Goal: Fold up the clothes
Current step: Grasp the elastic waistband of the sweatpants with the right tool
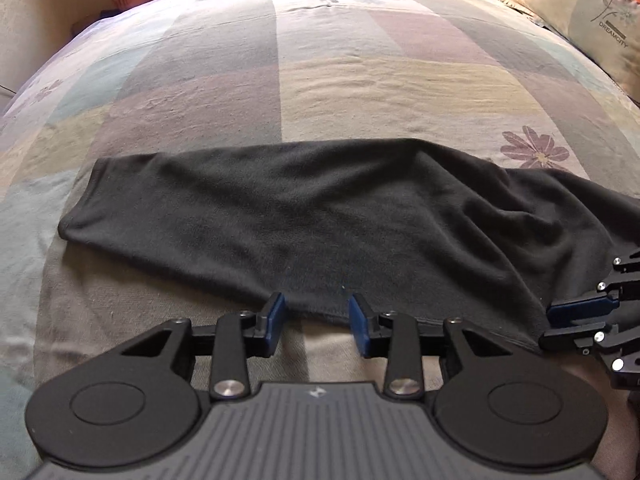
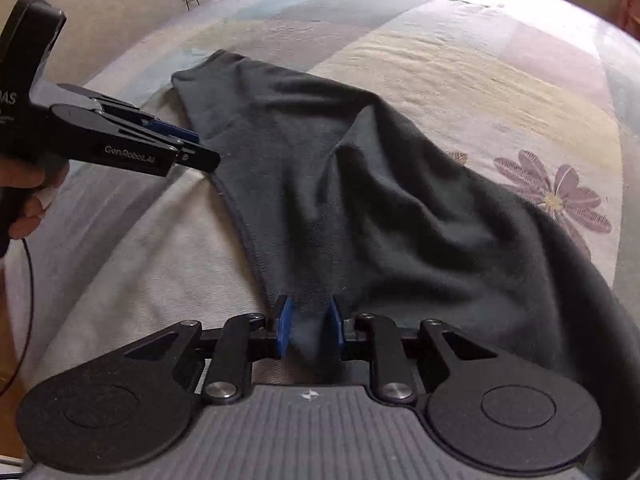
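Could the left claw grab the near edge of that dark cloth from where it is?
Probably yes. The left claw stands open right at the cloth's near hem, with nothing between them; the right claw is off to the side.

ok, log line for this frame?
stage: fold under way | left claw: open at hem of black garment | right claw: open, cloth between pads | surface: bed

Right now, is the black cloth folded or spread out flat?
Folded, but rumpled: the black cloth lies as a long doubled band on the bed, with wrinkles bunched at one end.
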The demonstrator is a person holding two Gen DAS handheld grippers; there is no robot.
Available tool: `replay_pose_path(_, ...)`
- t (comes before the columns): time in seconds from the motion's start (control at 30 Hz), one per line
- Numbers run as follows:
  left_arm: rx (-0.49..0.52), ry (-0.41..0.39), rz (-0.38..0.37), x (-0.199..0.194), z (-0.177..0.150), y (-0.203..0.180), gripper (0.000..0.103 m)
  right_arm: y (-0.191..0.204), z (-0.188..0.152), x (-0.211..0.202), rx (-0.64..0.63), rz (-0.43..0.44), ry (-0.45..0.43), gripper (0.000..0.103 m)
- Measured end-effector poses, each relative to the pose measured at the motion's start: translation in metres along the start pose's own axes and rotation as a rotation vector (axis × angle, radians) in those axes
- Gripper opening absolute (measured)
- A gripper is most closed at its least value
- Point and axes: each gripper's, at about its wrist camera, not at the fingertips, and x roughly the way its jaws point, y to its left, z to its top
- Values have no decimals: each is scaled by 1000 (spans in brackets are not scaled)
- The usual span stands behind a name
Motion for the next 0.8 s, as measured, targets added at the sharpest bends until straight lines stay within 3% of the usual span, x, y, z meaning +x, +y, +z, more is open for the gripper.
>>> replay_pose_path(0.07, 20, -16, -16, -15, -2, -11, 39, -6, -3, -25, 39, 81, -41, 24)
replay_pose_path(0.13, 42, -33, -43, -26, -6, -25, 48, -25, -9, -57, 39, 32, -89, 25)
replay_pose_path(0.23, 66, -58, -90, -39, -10, -46, 49, -55, -19, -106, 46, -42, -161, 29)
replay_pose_path(0.5, 20, -109, -223, -47, -27, -99, 61, -199, -110, -220, 309, -329, -293, 37)
replay_pose_path(0.63, 3, -102, -219, -40, -41, -125, 61, -248, -169, -240, 427, -407, -321, 38)
replay_pose_path(0.8, -33, -98, -223, -41, -47, -148, 61, -263, -195, -221, 411, -375, -310, 45)
